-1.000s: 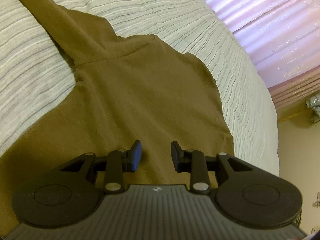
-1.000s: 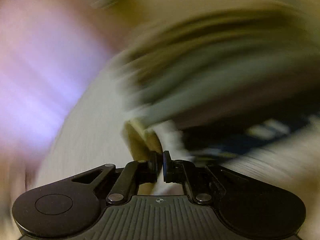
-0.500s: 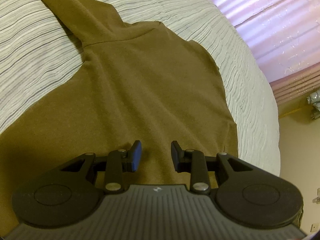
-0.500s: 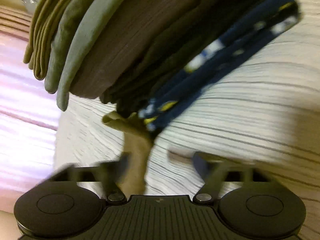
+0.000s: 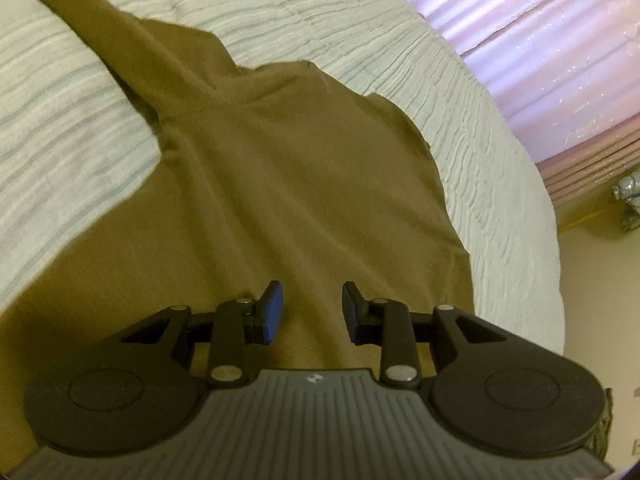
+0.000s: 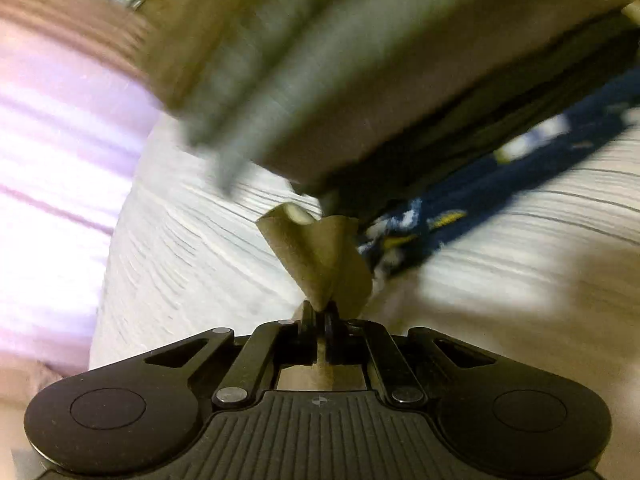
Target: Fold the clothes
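My left gripper point(image 5: 312, 312) tilts down over the olive shirt point(image 5: 288, 200) spread on the bed point(image 5: 480, 128), jaws partly open, empty. My right gripper point(image 6: 319, 316) angles down, jaws clamped on a shirt corner point(image 6: 320, 256) near the folded stack point(image 6: 360, 80).

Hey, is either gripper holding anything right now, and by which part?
The right gripper pinches a bunched edge of the olive-brown garment. The left gripper is open above it, holding nothing.

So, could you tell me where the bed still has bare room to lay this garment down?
Bare bedspread lies between the olive-brown garment and the pink curtain, and again left of its sleeve. In the right wrist view, a strip left of the stack of folded clothes is free; beside the right gripper it is crowded.
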Demonstrator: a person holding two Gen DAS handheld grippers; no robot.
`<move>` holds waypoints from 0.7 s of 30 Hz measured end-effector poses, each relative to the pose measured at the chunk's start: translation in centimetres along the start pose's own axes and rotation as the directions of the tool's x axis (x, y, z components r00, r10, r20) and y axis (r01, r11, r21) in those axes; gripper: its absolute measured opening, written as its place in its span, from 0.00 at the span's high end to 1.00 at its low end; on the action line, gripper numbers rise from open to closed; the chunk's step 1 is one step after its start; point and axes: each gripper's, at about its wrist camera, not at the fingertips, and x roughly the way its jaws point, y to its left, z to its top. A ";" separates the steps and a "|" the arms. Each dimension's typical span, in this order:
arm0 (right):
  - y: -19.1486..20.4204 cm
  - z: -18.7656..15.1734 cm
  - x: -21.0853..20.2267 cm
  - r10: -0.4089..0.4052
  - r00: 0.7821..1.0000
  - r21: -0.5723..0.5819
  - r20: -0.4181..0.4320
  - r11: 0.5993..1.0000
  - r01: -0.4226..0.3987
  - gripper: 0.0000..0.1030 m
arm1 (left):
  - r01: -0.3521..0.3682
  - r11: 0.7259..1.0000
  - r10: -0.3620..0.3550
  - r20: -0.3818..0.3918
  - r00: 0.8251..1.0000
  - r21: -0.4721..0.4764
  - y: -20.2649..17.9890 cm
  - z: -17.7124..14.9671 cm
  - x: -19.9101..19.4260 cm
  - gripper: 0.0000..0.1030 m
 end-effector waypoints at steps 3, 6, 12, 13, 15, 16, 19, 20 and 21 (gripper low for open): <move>2.4 -0.5 -4.7 -0.034 0.996 -0.023 0.087 0.999 0.036 0.99 | -0.010 1.000 0.010 0.000 1.000 -0.013 0.5 0.2 0.2 0.74; 1.3 -0.5 -1.4 -0.126 0.986 -0.037 0.113 0.991 0.131 0.98 | -0.003 0.999 0.003 -0.010 1.000 -0.034 0.7 -0.1 0.7 0.74; -5.4 -2.3 6.3 -0.289 0.955 -0.034 0.072 0.956 0.292 0.98 | -0.026 1.000 0.026 -0.007 1.000 0.009 2.8 0.1 -1.7 0.73; -5.4 -2.9 5.5 -0.261 0.961 -0.048 0.092 0.963 0.266 0.97 | -0.054 0.998 0.054 0.002 0.999 0.032 3.5 0.3 -2.4 0.73; -4.8 -4.2 3.5 -0.224 0.968 -0.109 0.111 0.966 0.236 0.39 | -0.105 0.992 0.104 0.017 0.994 0.068 5.1 0.9 -4.2 0.72; -4.3 -5.0 2.4 -0.192 0.974 -0.150 0.119 0.966 0.209 0.26 | -0.130 0.988 0.129 0.024 0.991 0.083 6.0 1.2 -5.1 0.72; -2.2 -9.0 0.9 -0.038 0.999 -0.328 -0.026 0.944 0.028 0.24 | -0.178 0.978 0.176 0.023 0.984 0.112 8.8 1.7 -7.7 0.68; -1.7 -10.4 0.9 -0.010 0.992 -0.376 -0.126 0.926 -0.038 0.24 | -0.189 0.974 0.188 0.016 0.982 0.123 9.7 1.8 -8.4 0.67; -1.7 -12.8 1.0 0.006 0.973 -0.409 -0.232 0.907 -0.103 0.24 | -0.197 0.971 0.198 0.004 0.980 0.136 10.8 1.7 -9.2 0.67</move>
